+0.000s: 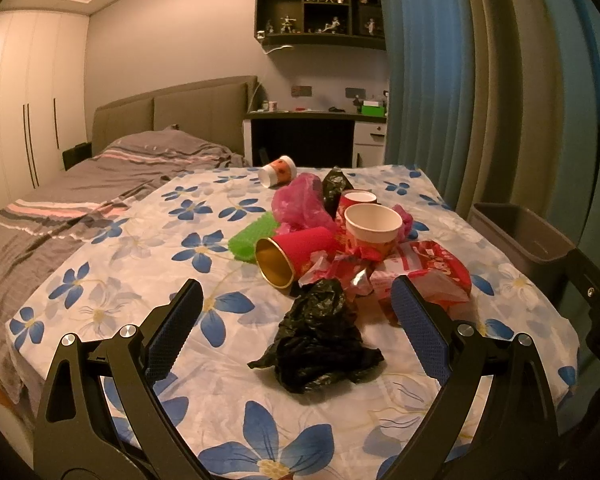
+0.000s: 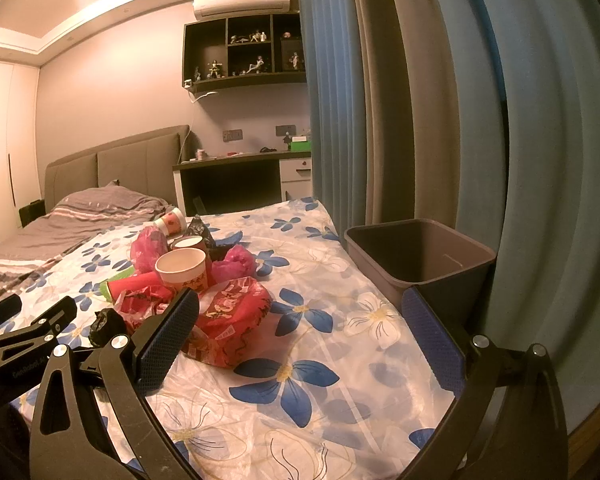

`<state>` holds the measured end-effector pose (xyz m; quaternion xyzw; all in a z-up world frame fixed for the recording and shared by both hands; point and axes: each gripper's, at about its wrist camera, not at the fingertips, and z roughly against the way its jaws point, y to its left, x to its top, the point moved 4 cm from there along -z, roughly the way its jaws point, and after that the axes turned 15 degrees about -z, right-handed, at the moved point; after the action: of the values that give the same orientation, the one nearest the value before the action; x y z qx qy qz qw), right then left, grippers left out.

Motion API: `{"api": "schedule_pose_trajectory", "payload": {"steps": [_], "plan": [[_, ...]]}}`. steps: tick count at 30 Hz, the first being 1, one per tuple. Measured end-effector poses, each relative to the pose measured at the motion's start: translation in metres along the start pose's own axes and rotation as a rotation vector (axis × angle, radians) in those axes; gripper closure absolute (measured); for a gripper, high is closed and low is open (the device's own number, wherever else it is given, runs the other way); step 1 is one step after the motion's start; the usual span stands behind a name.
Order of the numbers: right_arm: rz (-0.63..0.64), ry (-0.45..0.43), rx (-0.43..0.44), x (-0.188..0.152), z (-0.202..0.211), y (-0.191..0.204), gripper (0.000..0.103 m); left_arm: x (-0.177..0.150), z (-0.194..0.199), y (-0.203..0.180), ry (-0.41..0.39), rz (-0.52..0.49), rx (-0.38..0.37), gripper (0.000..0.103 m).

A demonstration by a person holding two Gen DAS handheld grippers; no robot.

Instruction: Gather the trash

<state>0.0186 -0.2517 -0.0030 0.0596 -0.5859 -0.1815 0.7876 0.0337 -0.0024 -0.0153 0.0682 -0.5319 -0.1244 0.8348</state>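
A heap of trash lies on the flowered cloth (image 1: 148, 264). A crumpled black plastic bag (image 1: 320, 340) lies nearest, between the fingers of my open, empty left gripper (image 1: 296, 300). Behind it lie a red cup with a gold inside (image 1: 296, 254) on its side, an upright paper cup (image 1: 374, 226), a red wrapper (image 1: 436, 270), pink bags (image 1: 300, 202) and a green piece (image 1: 248, 238). My right gripper (image 2: 300, 310) is open and empty, above the cloth beside the red wrapper (image 2: 232, 316). The grey bin (image 2: 420, 256) stands at the table's right edge.
A fallen paper cup (image 1: 278, 170) lies at the far edge. A bed (image 1: 60, 200) with grey covers is on the left. Blue and grey curtains (image 2: 440, 120) hang close on the right behind the bin. A desk (image 1: 308, 132) stands at the far wall.
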Motion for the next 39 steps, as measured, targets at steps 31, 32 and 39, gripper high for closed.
{"api": "schedule_pose_trajectory", "payload": {"steps": [31,32,39], "plan": [[0.001,0.001,0.000,0.000,0.000,-0.001,0.005,0.000,-0.001,-0.004,0.003,0.007,-0.005,0.010],[0.002,0.002,-0.001,0.000,0.000,0.000,0.005,0.000,0.000,-0.004,0.003,0.007,-0.006,0.010],[0.003,0.001,-0.002,0.000,0.000,-0.001,0.005,0.000,-0.005,-0.014,0.004,0.007,-0.009,0.010]]}}
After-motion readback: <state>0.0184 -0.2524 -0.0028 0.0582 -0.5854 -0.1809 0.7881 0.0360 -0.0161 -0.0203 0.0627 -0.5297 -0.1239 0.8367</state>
